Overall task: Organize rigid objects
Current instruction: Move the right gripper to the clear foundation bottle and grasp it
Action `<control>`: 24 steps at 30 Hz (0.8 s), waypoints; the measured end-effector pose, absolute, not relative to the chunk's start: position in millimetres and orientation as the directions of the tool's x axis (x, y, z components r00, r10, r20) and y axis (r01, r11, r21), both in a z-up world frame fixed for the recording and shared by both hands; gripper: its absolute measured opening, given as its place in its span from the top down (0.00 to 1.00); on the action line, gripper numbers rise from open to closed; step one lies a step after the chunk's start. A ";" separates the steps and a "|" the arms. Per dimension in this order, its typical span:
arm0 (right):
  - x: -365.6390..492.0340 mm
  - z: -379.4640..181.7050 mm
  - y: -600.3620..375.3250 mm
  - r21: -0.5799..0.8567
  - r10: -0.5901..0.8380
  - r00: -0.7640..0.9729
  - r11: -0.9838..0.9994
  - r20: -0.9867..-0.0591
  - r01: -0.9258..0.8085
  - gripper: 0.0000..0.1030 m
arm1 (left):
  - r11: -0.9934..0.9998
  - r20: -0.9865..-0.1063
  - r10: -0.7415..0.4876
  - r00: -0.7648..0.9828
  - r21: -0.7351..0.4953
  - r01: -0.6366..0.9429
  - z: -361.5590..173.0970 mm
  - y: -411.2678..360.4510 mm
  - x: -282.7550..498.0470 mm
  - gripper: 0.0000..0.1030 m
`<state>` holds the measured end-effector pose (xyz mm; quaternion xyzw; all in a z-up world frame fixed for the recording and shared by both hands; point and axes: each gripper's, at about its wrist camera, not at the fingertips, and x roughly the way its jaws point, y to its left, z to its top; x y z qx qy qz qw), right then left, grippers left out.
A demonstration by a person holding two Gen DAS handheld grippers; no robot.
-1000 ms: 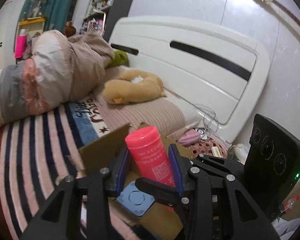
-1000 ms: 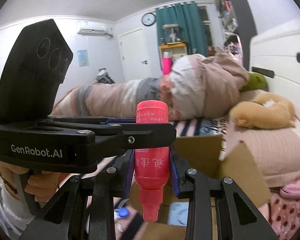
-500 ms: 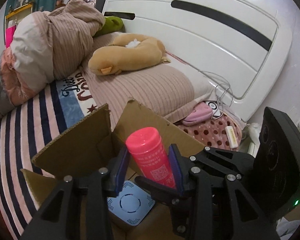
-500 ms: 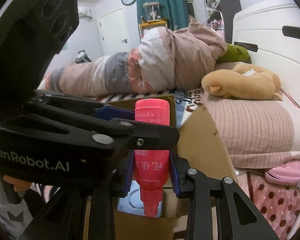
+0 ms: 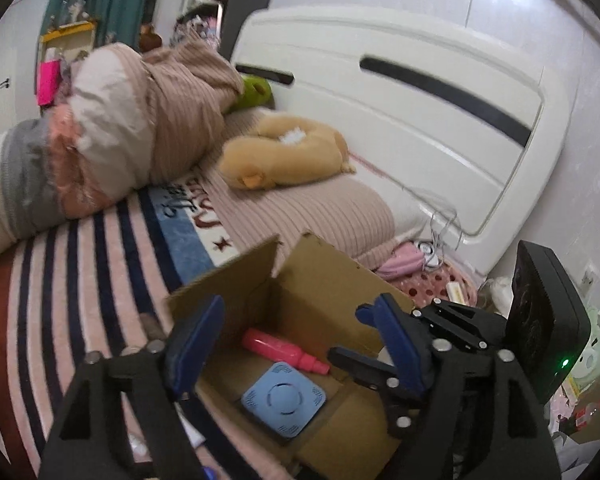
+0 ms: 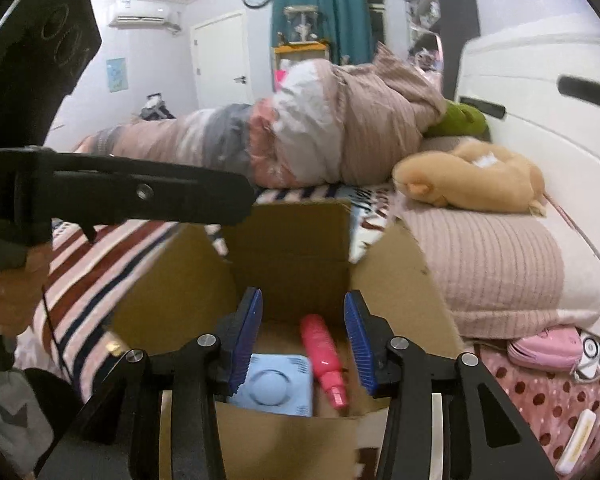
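Observation:
A pink bottle [image 5: 284,350] lies on its side inside an open cardboard box [image 5: 324,280] on the striped bed, next to a pale blue square device [image 5: 284,400]. The right wrist view shows the same bottle [image 6: 324,356], blue device [image 6: 276,384] and box [image 6: 292,248]. My left gripper [image 5: 296,344] is open and empty above the box. My right gripper [image 6: 304,340] is open and empty above the box too; its body shows at the right of the left wrist view [image 5: 540,320]. The left gripper's body crosses the left side of the right wrist view [image 6: 120,196].
A striped blanket [image 5: 80,264] covers the bed. A rolled duvet [image 5: 112,132], a tan plush toy [image 5: 288,156] and a ribbed pillow [image 5: 312,212] lie behind the box. A white headboard [image 5: 412,92] stands right. Pink items [image 6: 544,348] lie on a dotted surface beside the bed.
Both grippers held the pink bottle over the box; both have opened, and the bottle now lies inside the box beside the blue device. Both grippers have drawn back a little.

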<state>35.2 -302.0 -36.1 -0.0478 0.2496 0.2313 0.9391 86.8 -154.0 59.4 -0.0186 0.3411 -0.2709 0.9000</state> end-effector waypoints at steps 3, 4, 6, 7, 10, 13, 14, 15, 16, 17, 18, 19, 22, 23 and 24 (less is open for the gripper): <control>20.2 -21.4 -279.8 0.024 0.471 0.750 0.854 -0.465 -0.520 0.63 | 0.877 -0.572 -0.468 0.674 -0.208 0.433 68.7 -118.1 69.0 0.25; 14.6 -15.9 -268.9 0.026 0.499 0.736 0.835 -0.457 -0.550 0.63 | 0.889 -0.563 -0.450 0.694 -0.202 0.412 70.5 -104.0 63.1 0.25; 5.7 -8.1 -246.9 0.023 0.538 0.711 0.804 -0.452 -0.593 0.62 | 0.912 -0.541 -0.407 0.736 -0.191 0.364 72.3 -73.7 51.1 0.24; 2.6 -6.4 -239.3 0.018 0.544 0.707 0.798 -0.452 -0.602 0.62 | 0.924 -0.521 -0.380 0.764 -0.189 0.331 72.6 -52.4 43.3 0.24; -3.7 -2.5 -199.4 -0.028 0.541 0.706 0.784 -0.457 -0.620 0.55 | 0.950 -0.491 -0.311 0.814 -0.186 0.251 67.4 -8.0 28.3 0.15; -1.8 -11.4 -155.9 -0.048 0.543 0.675 0.761 -0.498 -0.647 0.52 | 0.961 -0.477 -0.269 0.837 -0.193 0.199 50.8 32.1 17.3 0.14; 0.9 -17.2 -141.8 -0.045 0.543 0.662 0.755 -0.517 -0.654 0.52 | 0.962 -0.474 -0.259 0.842 -0.200 0.184 42.9 45.2 15.1 0.14; 5.2 -24.4 -128.2 -0.040 0.542 0.653 0.752 -0.528 -0.657 0.52 | 0.963 -0.471 -0.253 0.845 -0.206 0.174 35.3 56.1 13.7 0.14; 11.9 -34.2 -115.6 -0.031 0.526 0.658 0.768 -0.538 -0.640 0.50 | 0.963 -0.468 -0.251 0.847 -0.210 0.169 28.8 63.6 12.9 0.14; 18.2 -39.4 -111.1 -0.022 0.513 0.664 0.782 -0.544 -0.623 0.49 | 0.961 -0.466 -0.254 0.847 -0.217 0.169 20.8 72.4 12.2 0.13; 29.0 -51.7 -102.2 0.007 0.497 0.667 0.805 -0.556 -0.594 0.48 | 0.958 -0.464 -0.265 0.845 -0.228 0.175 12.2 79.1 13.3 0.11; 33.8 -58.7 -98.9 0.024 0.494 0.664 0.812 -0.560 -0.584 0.48 | 0.952 -0.464 -0.281 0.840 -0.245 0.183 3.5 85.8 16.1 0.11; 68.1 -86.7 -85.9 0.047 0.425 0.672 0.863 -0.607 -0.503 0.48 | 0.944 -0.499 -0.302 0.813 -0.277 0.180 -22.1 100.0 31.1 0.11; 79.1 -94.4 -85.6 0.051 0.398 0.682 0.882 -0.613 -0.469 0.48 | 0.946 -0.502 -0.292 0.814 -0.277 0.168 -26.3 101.8 33.7 0.11; 92.0 -102.1 -87.6 0.059 0.369 0.698 0.903 -0.614 -0.425 0.48 | 0.946 -0.510 -0.284 0.812 -0.286 0.151 -31.8 104.6 37.1 0.11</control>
